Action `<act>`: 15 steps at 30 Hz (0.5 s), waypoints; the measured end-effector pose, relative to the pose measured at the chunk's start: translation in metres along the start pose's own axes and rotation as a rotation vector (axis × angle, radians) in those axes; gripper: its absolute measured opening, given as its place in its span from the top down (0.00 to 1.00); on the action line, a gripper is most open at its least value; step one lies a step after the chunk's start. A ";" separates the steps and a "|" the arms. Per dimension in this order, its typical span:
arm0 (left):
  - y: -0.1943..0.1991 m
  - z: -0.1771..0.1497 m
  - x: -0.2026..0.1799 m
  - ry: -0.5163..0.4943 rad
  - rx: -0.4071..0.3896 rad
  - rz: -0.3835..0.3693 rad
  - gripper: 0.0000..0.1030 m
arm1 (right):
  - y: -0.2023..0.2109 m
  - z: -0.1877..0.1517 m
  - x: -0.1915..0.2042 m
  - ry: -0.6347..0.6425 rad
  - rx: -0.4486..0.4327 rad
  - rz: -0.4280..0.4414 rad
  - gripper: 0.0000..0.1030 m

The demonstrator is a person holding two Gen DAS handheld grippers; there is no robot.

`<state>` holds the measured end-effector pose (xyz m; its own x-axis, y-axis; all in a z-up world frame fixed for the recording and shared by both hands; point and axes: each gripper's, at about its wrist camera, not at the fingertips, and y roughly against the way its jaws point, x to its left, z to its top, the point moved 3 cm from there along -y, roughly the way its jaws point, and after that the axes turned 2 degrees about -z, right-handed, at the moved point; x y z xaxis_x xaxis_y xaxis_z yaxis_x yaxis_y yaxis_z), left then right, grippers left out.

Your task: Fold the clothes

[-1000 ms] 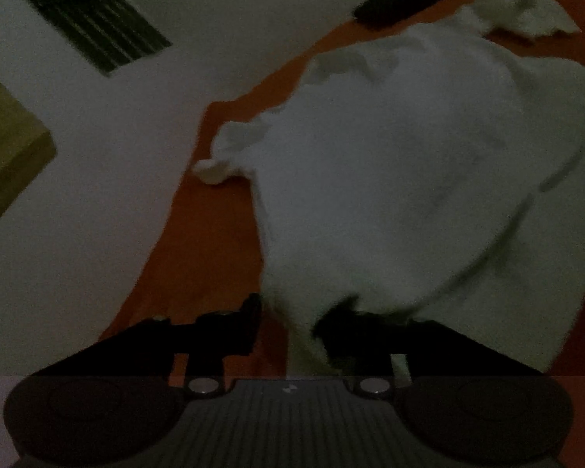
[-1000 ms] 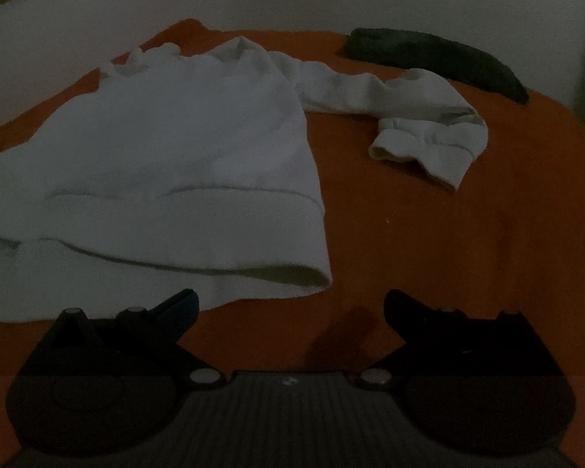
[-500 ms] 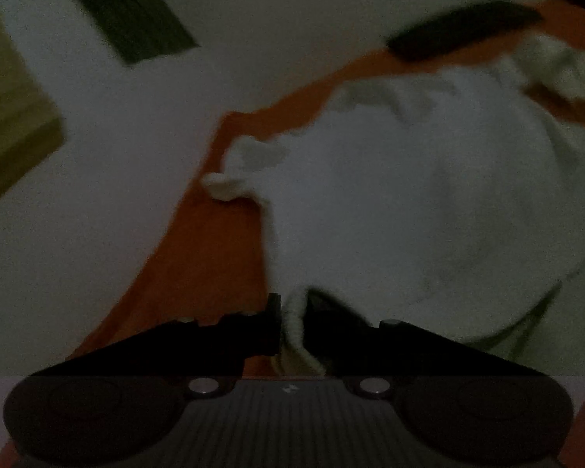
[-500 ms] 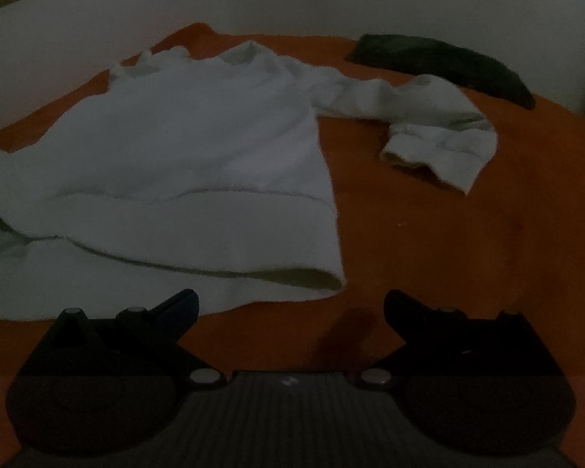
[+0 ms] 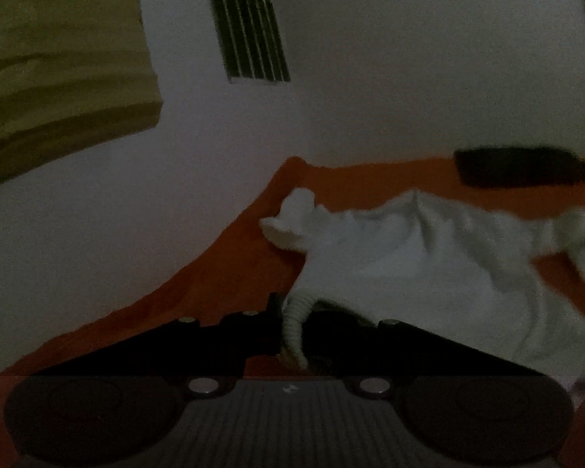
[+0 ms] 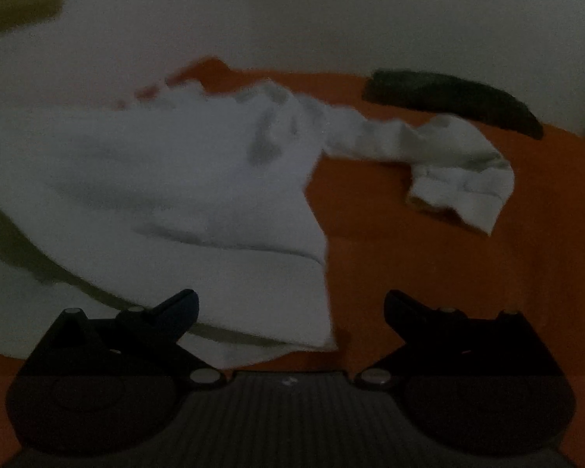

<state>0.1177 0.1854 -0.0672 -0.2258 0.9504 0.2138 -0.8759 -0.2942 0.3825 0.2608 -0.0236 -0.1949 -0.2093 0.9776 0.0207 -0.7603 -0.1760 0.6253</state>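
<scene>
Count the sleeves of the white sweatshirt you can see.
2. One sleeve of the white sweatshirt trails right across the orange cover; the other sleeve's cuff lies bunched at the far left edge.

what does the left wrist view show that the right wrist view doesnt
Only the left wrist view shows the left gripper shut on the ribbed hem of the white sweater, and the far cuff.

Only the right wrist view shows the right gripper open above the sweater's near corner, gripping nothing.

Both show the sweater, its long sleeve, the orange cover, the dark item and the wall vent.
</scene>
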 end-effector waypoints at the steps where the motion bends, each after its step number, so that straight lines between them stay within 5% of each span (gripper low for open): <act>1: 0.003 0.006 0.001 0.013 -0.009 -0.008 0.95 | 0.002 -0.002 0.004 -0.004 -0.009 0.017 0.00; 5: 0.014 0.021 0.003 0.062 -0.045 -0.020 0.95 | 0.004 -0.015 0.021 0.031 -0.025 0.062 0.00; 8: 0.017 0.027 0.005 0.095 -0.060 -0.024 0.95 | -0.016 -0.011 0.022 0.026 -0.049 -0.026 0.00; 13: 0.012 0.030 0.009 0.112 -0.065 -0.011 0.95 | -0.050 0.027 -0.006 -0.183 -0.109 -0.115 0.01; 15: 0.011 0.029 0.009 0.121 -0.066 -0.008 0.95 | -0.063 0.041 -0.025 -0.276 -0.069 -0.106 0.22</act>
<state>0.1183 0.1879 -0.0347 -0.2649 0.9591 0.0996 -0.9031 -0.2830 0.3231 0.3390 -0.0322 -0.2030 0.0413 0.9837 0.1749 -0.8110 -0.0693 0.5809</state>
